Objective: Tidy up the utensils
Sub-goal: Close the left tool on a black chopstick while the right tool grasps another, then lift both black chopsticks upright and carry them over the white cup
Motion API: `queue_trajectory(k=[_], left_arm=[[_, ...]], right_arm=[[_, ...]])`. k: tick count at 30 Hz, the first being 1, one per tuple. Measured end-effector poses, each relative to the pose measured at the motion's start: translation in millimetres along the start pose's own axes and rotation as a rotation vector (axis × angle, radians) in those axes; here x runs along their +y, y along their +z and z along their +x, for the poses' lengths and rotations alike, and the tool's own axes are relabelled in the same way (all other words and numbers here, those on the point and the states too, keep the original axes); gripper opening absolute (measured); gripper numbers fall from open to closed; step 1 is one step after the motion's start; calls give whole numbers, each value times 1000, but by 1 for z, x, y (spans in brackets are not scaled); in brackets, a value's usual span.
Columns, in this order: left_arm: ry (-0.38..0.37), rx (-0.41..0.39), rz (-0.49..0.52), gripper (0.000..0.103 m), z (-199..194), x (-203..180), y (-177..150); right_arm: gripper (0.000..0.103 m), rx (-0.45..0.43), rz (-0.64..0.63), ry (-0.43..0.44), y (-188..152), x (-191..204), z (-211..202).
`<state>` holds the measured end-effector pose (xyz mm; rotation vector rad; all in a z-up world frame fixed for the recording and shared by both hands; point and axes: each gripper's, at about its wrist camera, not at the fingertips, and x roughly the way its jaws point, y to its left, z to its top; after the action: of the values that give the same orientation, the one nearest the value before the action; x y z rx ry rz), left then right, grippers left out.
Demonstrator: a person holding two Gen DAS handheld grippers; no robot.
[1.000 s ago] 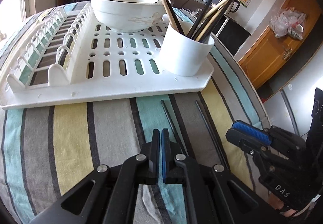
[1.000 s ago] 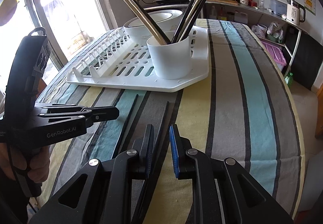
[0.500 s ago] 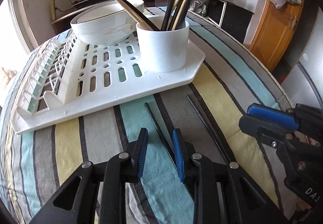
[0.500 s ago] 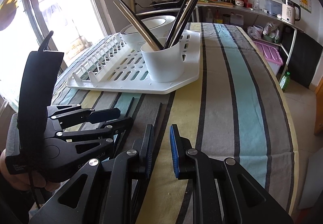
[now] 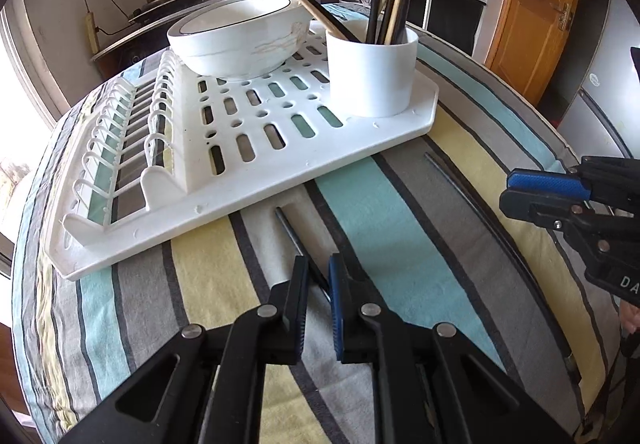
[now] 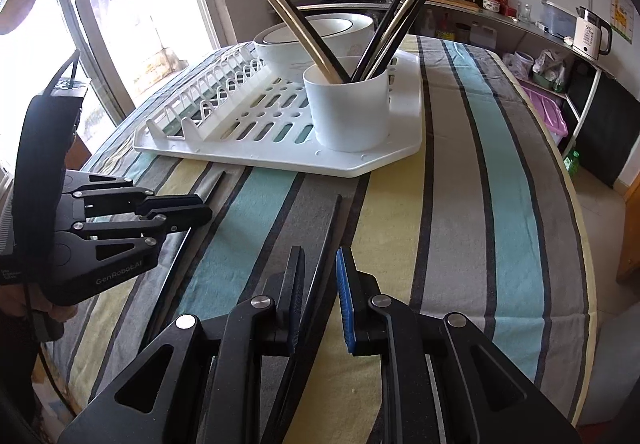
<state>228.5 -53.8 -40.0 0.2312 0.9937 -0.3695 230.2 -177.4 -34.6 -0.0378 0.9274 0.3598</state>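
Note:
Two black chopsticks lie on the striped tablecloth in front of a white drying rack (image 5: 240,168). My left gripper (image 5: 317,268) straddles the left chopstick (image 5: 292,232); its jaws are closing, with a gap still showing beside the stick. My right gripper (image 6: 319,258) straddles the right chopstick (image 6: 334,220), its jaws slightly apart and not pressing on it. A white cup (image 5: 372,84) on the rack holds several black and pale chopsticks. Each gripper also shows in the other's view: left gripper (image 6: 200,210), right gripper (image 5: 510,192).
A white bowl (image 5: 240,40) sits on the rack behind the cup. The rack's plate slots (image 6: 208,100) are on the window side. The table's edge (image 6: 580,228) drops off at the right, toward a shelf with a purple box (image 6: 548,112).
My left gripper went from shut to wide open around the left chopstick, then narrowed again, and it rolled. The right gripper kept its opening and place.

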Motion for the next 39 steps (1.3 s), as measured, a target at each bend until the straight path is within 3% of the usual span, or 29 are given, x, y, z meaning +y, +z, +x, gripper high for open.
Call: queue_trajectory(k=[4, 11, 14, 20, 28, 39], left_arm=[[-30, 16, -37, 11, 2, 6, 4], [5, 22, -104, 11, 6, 0, 10], [23, 18, -119, 11, 7, -3, 12], [19, 12, -117, 7, 5, -11, 10], [-60, -3, -152, 5, -4, -7, 2], [-78, -132, -151, 5, -62, -1, 12]], right_arm=[[17, 41, -1, -30, 10, 1, 17], [15, 97, -40, -102, 20, 9, 34], [6, 102, -54, -106, 22, 13, 36], [5, 97, -22, -73, 20, 9, 32], [5, 25, -17, -44, 18, 12, 4], [4, -155, 8, -5, 30, 13, -59]])
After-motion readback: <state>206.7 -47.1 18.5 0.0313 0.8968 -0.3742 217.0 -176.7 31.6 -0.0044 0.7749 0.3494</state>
